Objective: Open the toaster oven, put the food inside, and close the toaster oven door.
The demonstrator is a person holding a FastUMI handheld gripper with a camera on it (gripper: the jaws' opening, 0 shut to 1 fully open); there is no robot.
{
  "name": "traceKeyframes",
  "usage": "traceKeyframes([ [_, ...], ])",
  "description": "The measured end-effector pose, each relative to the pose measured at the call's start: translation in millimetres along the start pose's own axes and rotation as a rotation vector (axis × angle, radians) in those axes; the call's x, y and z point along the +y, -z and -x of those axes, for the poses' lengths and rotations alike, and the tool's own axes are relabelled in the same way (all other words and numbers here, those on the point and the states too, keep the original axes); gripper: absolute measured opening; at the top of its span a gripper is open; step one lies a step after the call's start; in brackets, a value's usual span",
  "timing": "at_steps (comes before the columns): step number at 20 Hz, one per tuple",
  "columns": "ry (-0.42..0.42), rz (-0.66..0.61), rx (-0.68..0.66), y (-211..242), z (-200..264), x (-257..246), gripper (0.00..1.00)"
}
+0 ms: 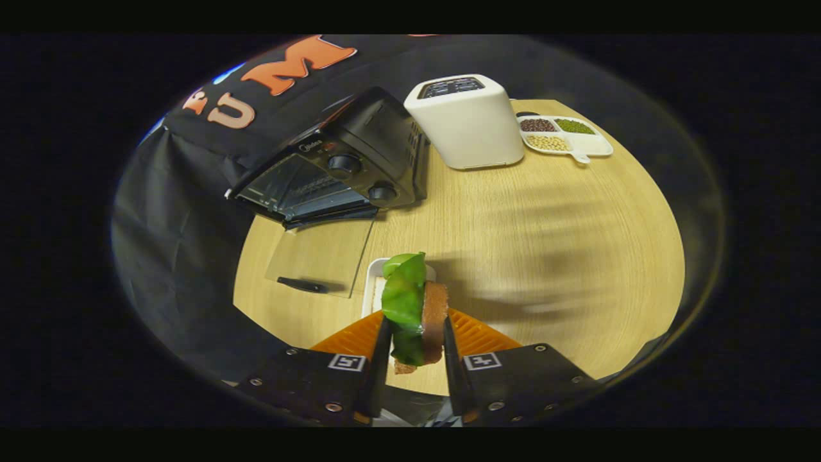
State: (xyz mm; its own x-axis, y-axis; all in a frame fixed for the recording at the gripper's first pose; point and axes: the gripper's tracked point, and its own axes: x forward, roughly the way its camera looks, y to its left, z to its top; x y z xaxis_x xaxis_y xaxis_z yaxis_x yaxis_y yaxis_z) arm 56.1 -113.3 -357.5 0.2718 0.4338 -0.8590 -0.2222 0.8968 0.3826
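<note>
**A:** What have you got in your gripper (415,333)?

**B:** Your two fingers are clamped on the food (415,308), one pressing each side: a green leaf laid against a brown slice, standing on edge between them.

**A:** Where did that sit?

**B:** You can see a white dish (374,282) just behind the food, mostly hidden by it, with something pale lying in it that I can't make out.

**A:** And the toaster oven (340,163)?

**B:** It stands beyond your fingers, off to the left, on the wooden table (545,244). Its glass door (321,256) is folded down flat onto the table, handle toward you. The cavity looks dark; you can make out a rack, nothing more.

**A:** Anything else holding things?

**B:** Beyond the oven, a white toaster (468,122). Just beside it, a white divided tray (564,136) with dark beans, green beans and pale beans in separate compartments, and one compartment bare.
</note>
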Motion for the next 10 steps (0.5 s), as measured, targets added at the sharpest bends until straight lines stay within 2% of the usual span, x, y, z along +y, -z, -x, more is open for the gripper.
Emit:
traceKeyframes([
  [3, 0.034, 0.068, -0.033, -2, 15, 5, 0.28],
  [8, 0.025, 0.074, -0.153, -16, 57, 39, 0.26],
  [10, 0.016, 0.030, -0.236, -27, 73, 56, 0.26],
])
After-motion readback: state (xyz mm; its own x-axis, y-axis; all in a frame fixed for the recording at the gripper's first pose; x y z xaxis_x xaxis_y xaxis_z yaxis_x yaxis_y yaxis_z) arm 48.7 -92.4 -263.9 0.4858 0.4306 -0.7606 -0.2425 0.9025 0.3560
